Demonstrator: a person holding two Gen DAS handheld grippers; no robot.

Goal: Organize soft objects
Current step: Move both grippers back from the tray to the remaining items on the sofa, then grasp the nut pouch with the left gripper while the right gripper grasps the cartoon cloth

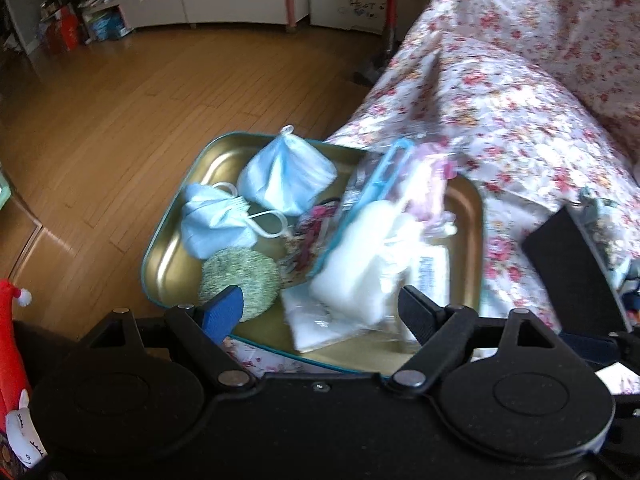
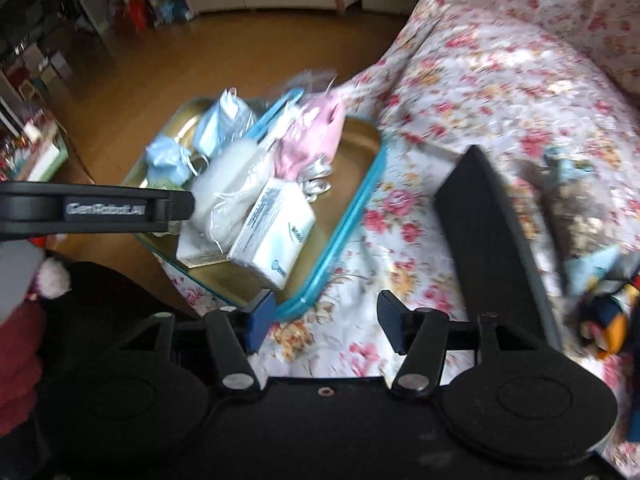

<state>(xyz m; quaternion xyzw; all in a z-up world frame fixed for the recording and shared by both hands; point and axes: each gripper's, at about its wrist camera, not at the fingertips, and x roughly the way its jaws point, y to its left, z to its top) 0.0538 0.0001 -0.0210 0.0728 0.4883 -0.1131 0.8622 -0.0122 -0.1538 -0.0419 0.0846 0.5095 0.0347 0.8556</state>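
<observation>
A gold tin tray (image 1: 224, 160) with a teal rim lies on the flowered bedspread (image 1: 500, 100). In it are two crumpled blue face masks (image 1: 286, 176) (image 1: 212, 220), a round green scrub pad (image 1: 240, 276), a clear zip bag of white padding (image 1: 360, 264), a white tissue pack (image 2: 276, 232) and a pink soft item (image 2: 316, 136). My left gripper (image 1: 320, 312) hovers open over the tray's near side; the bag shows between its fingers, but the pads do not press it. My right gripper (image 2: 326, 322) stands open and empty over the bedspread, just off the tray's near corner (image 2: 304, 300).
A black flat panel (image 2: 492, 232) lies on the bed right of the tray, with a dark blue and orange plush toy (image 2: 604, 316) and a grey-blue bundle (image 2: 572, 200) beyond it. A red Santa plush (image 1: 12, 340) sits at the left. Wooden floor (image 1: 120, 120) lies past the bed's edge.
</observation>
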